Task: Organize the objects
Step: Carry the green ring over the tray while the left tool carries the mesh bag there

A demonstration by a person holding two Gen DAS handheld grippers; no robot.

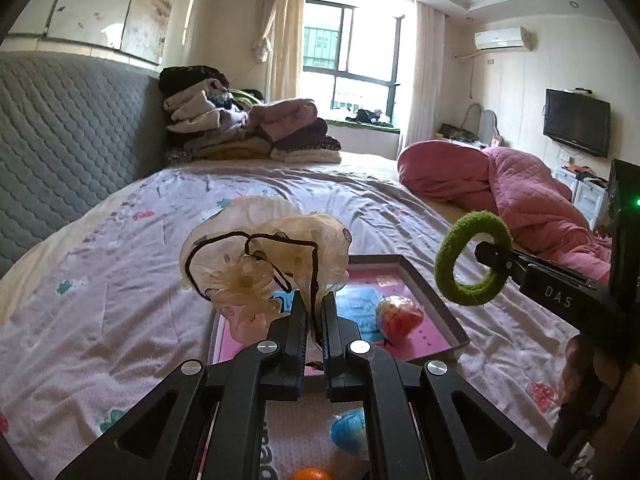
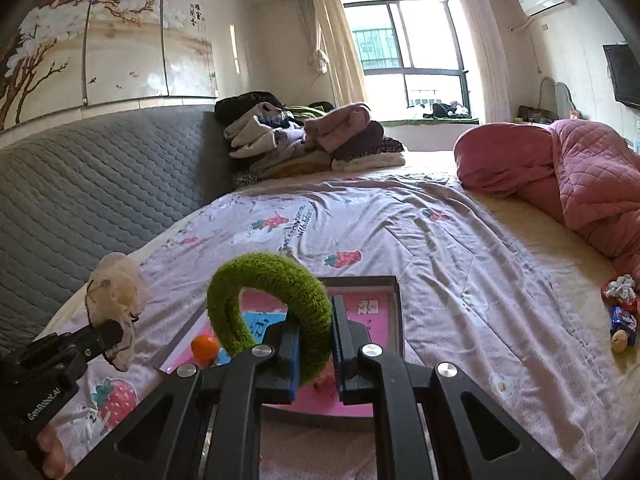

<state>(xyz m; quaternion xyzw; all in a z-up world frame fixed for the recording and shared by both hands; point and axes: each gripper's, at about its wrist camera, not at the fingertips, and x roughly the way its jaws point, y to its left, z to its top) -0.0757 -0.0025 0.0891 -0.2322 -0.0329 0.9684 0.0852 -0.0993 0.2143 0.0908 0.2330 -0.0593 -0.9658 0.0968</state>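
Observation:
My left gripper (image 1: 314, 312) is shut on a cream sheer hair bow (image 1: 264, 256) with a black cord, held above the pink-lined box lid (image 1: 434, 300). It also shows in the right wrist view (image 2: 116, 300). My right gripper (image 2: 314, 320) is shut on a fuzzy green hair ring (image 2: 272, 304), held over the same lid (image 2: 394, 320); the ring shows in the left wrist view (image 1: 472, 258). In the lid lie a red-and-white ball (image 1: 400, 316) and an orange ball (image 2: 205, 347).
The lid rests on a strawberry-print bedsheet (image 2: 400, 224). A blue ball (image 1: 348, 432) lies below my left gripper. Small trinkets (image 2: 622, 316) lie at the right. A pink quilt (image 2: 560, 172) and folded clothes (image 2: 312, 140) sit farther back, by a grey headboard (image 2: 100, 176).

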